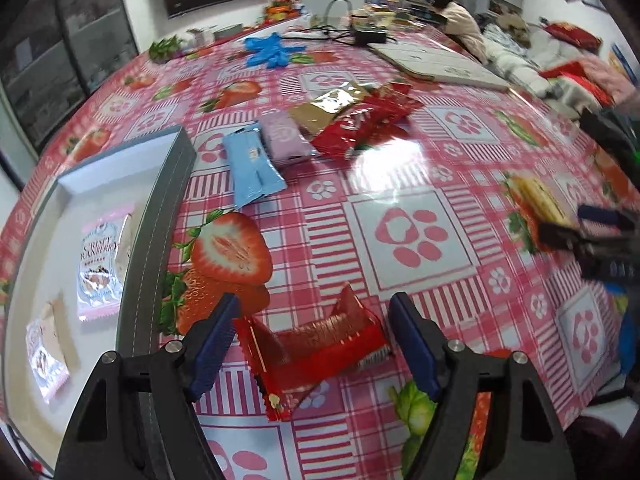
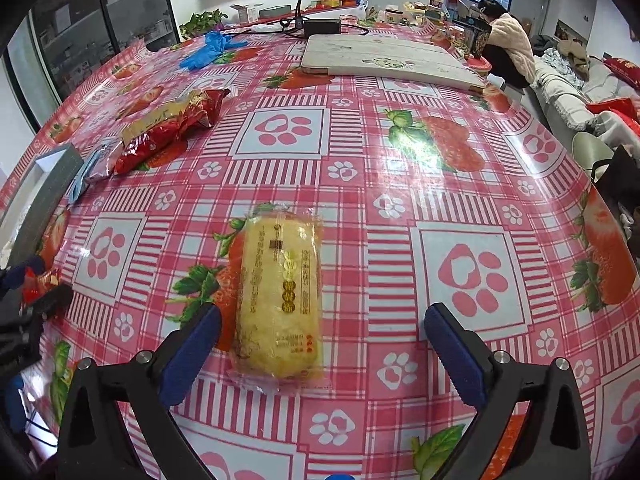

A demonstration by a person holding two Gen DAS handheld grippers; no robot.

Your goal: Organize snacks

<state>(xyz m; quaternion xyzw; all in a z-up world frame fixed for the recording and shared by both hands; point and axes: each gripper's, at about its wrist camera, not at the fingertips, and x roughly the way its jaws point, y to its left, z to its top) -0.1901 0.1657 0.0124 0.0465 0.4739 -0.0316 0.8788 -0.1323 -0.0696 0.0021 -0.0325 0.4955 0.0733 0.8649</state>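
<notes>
My left gripper (image 1: 314, 320) is open, its blue pads on either side of a red snack packet (image 1: 316, 344) lying on the tablecloth. A grey-walled white box (image 1: 160, 216) at the left holds two pink-white snack packs (image 1: 100, 264). Beyond lie a blue packet (image 1: 252, 168), a lilac packet (image 1: 284, 140), and red and gold packets (image 1: 356, 120). My right gripper (image 2: 322, 332) is open around a yellow cake packet (image 2: 280, 296), which also shows in the left wrist view (image 1: 536, 200). The red and gold packets (image 2: 172, 128) lie far left in the right wrist view.
The table has a pink strawberry-print cloth (image 2: 460, 184). Blue gloves (image 1: 268, 50), a flat white board (image 2: 384, 60), cables and a plant (image 2: 204, 20) lie at the far end. A seated person (image 2: 508, 40) is at the back right.
</notes>
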